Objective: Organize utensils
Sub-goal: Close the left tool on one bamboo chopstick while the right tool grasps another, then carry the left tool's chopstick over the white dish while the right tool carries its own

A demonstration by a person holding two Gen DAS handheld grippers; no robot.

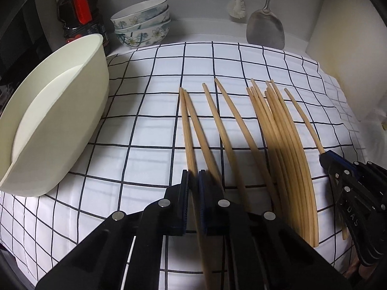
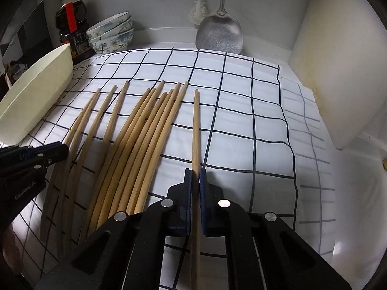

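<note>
Left gripper [image 1: 193, 183]: closed on leftmost pale wooden chopstick [image 1: 187, 130], maybe two.
Right gripper [image 2: 196, 181]: closed on rightmost single wooden chopstick [image 2: 196, 130].
Far left: cream plastic tub [image 1: 72, 96].

Right of the chopsticks [image 2: 145, 130] the cloth [image 2: 241, 125] lay bare. The tub [image 1: 60, 120] walled off the left; bowls [image 1: 142, 24], bottle [image 1: 77, 14] and spatula [image 1: 266, 29] lined the back.
</note>
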